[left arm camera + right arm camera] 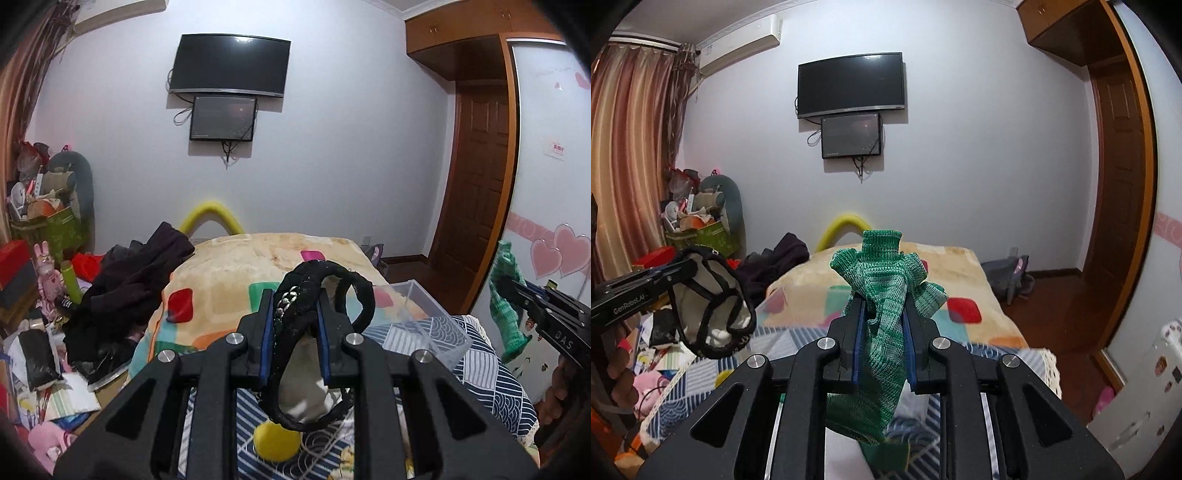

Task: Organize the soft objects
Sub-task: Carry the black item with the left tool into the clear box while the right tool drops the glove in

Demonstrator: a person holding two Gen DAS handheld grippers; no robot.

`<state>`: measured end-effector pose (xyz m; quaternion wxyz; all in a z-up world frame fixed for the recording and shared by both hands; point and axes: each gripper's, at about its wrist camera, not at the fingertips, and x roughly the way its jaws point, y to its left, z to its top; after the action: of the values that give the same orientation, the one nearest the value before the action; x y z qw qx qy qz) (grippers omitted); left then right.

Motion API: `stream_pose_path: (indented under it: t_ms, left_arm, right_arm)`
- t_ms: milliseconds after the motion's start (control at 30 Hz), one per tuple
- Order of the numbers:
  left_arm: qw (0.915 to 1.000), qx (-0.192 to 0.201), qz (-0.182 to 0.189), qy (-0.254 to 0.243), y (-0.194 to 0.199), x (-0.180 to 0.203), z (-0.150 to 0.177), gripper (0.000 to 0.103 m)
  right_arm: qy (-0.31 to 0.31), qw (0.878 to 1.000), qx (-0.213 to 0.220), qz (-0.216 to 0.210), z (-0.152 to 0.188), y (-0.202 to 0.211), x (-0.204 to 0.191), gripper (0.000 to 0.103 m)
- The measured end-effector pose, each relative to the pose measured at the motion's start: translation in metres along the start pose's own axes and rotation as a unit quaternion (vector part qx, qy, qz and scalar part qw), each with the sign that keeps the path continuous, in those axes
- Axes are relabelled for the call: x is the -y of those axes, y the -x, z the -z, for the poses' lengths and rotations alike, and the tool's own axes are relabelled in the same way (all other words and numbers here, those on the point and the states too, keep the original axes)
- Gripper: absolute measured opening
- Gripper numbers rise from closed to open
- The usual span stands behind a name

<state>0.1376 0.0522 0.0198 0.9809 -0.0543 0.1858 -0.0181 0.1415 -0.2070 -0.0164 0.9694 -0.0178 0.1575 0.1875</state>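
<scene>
L gripper (pixel 295 314) clamped on a black-trimmed white bag (pixel 314 391), held up over the bed (pixel 236 266); bag hangs below the jaws. R gripper (pixel 884 328) clamped on a green knit (pixel 886 295), also lifted above the bed. Clear box (pixel 424 317) on the quilt (pixel 491 373) near the bag, yellow ball (pixel 275 443) underneath.
</scene>
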Motion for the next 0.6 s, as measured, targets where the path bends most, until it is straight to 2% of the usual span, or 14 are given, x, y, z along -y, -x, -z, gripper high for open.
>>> stream_pose_path:
  t_ms: [200,267,333,467,600]
  left_arm:
    - [0.9999,-0.008,0.003,0.006,-0.026,0.001,-0.002,0.020]
    - [0.9992,-0.025,0.028,0.014,-0.039,0.000,0.000,0.020]
    - [0.9982,-0.041,0.038,0.022,-0.053,-0.001,0.003,0.020]
    - [0.9978,-0.056,0.032,0.014,-0.074,0.003,0.011,0.020]
    - [0.9967,-0.078,0.024,0.007,-0.093,0.006,0.018,0.020]
  right_arm:
    - [0.018,1.000,-0.001,0.016,-0.003,-0.026,-0.004,0.016]
    - [0.019,1.000,-0.010,0.016,-0.003,-0.038,-0.005,0.016]
    - [0.021,0.999,-0.019,0.016,-0.002,-0.045,-0.003,0.016]
    - [0.031,0.999,-0.030,0.013,0.004,-0.061,-0.003,0.016]
    - [0.043,0.997,-0.061,0.011,0.012,-0.076,-0.003,0.016]
